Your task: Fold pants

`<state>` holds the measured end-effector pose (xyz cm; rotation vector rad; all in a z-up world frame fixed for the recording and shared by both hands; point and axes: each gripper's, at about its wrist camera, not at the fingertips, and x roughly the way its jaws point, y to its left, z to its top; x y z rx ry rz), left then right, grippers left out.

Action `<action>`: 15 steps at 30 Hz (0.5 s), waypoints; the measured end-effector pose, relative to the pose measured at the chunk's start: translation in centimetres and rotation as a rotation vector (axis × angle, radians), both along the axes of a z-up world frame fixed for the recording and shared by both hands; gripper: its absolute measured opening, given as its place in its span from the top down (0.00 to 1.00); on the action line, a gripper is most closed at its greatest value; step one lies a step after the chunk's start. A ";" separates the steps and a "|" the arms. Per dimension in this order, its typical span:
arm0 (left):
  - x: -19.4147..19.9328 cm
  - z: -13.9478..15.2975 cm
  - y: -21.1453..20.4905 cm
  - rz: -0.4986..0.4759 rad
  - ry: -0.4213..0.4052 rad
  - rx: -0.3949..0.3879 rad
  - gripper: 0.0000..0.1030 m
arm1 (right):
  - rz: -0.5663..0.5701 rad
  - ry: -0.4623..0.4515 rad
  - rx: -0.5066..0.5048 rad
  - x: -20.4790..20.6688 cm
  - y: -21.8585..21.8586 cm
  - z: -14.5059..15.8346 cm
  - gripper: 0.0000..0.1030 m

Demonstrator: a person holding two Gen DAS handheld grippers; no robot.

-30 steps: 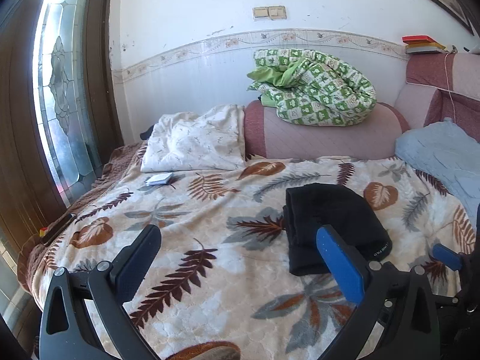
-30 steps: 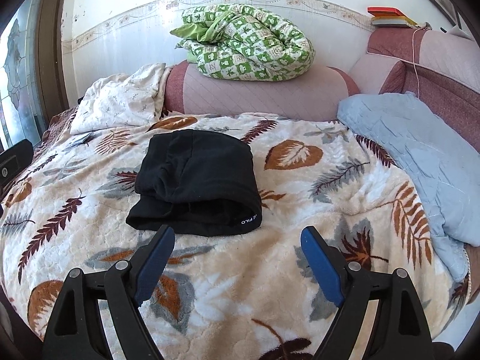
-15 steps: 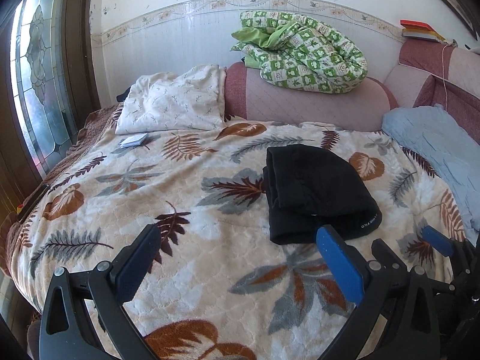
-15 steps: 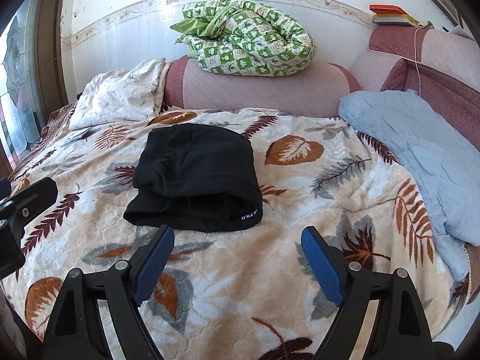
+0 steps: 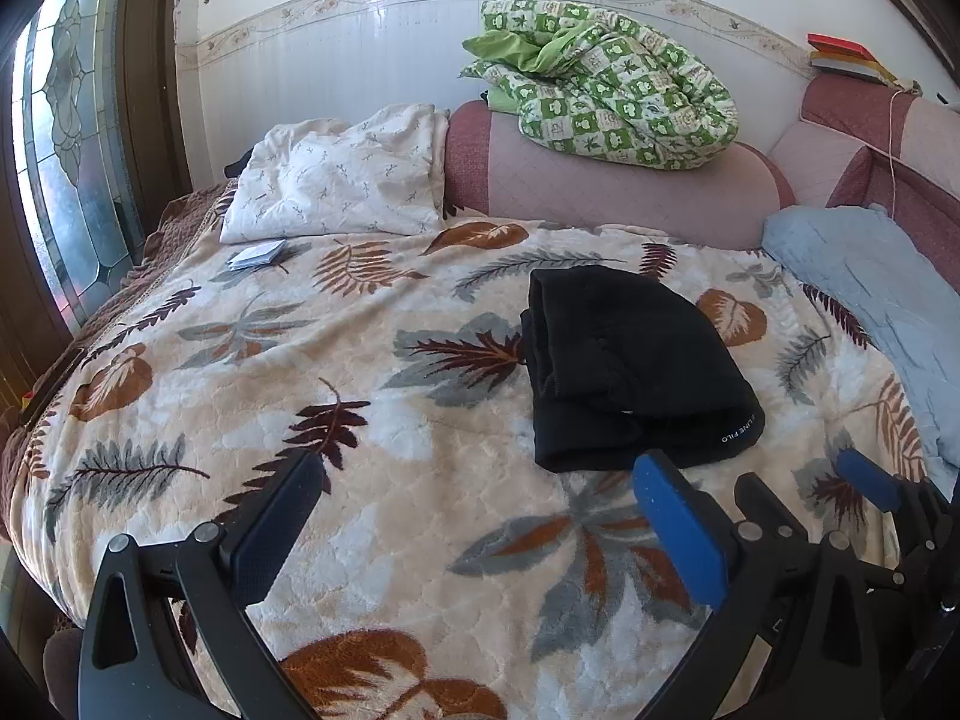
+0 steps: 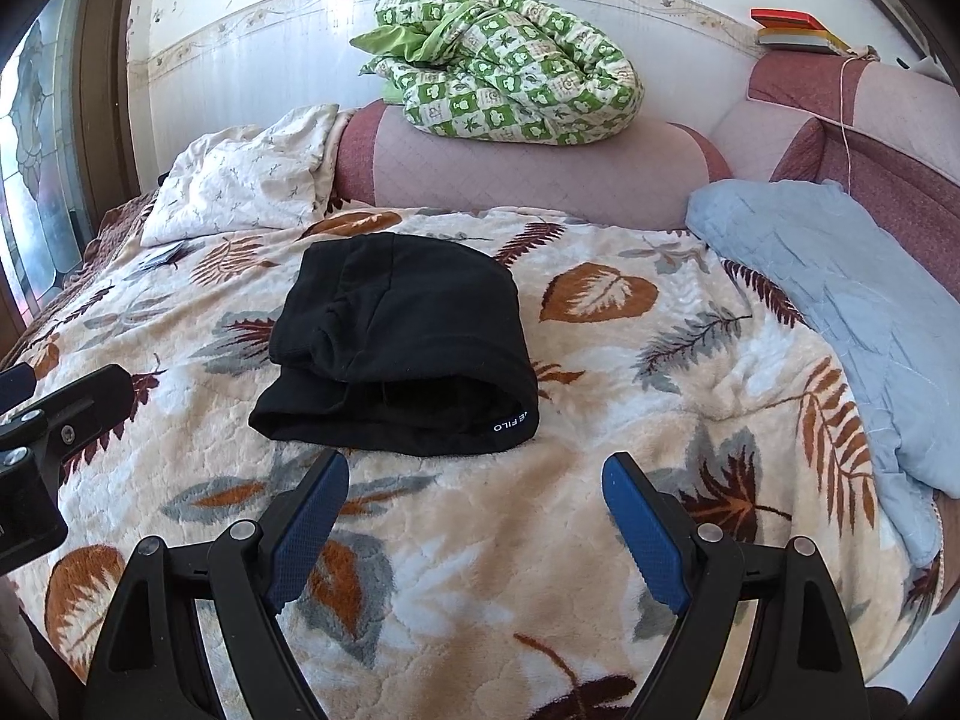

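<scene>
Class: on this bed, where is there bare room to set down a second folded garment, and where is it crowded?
Free: the leaf-print blanket left of the folded black pants, up to the white pillow, bar a small card packet; also the strip between the pants and both open grippers. Crowded: the right side, under the blue quilt.

Both wrist views look down across the bed's leaf blanket, sharing the folded black pants.
</scene>
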<state>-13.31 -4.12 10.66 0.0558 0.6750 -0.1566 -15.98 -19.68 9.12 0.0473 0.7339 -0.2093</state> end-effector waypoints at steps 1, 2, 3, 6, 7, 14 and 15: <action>0.0 0.0 0.0 -0.002 0.001 0.001 0.00 | 0.000 0.000 0.000 0.0 0.0 0.0 0.13; 0.0 -0.1 -0.1 -0.003 0.001 0.003 0.00 | -0.001 0.000 0.000 0.0 0.0 0.0 0.13; 0.0 -0.1 -0.1 -0.005 0.003 0.005 0.00 | 0.000 0.000 0.001 0.0 0.0 0.0 0.13; 0.1 -0.4 -0.3 -0.015 0.010 0.006 0.00 | 0.001 0.004 0.000 0.0 0.1 -0.1 0.13; 0.1 -0.4 -0.3 -0.016 0.011 0.005 0.00 | 0.001 0.005 -0.001 0.0 0.1 -0.1 0.13; 0.3 -0.8 -0.3 -0.008 0.026 -0.003 0.00 | -0.002 0.010 0.001 0.1 0.0 -0.2 0.13; 0.3 -0.8 -0.3 -0.008 0.028 -0.004 0.00 | 0.000 0.011 0.001 0.1 0.0 -0.2 0.13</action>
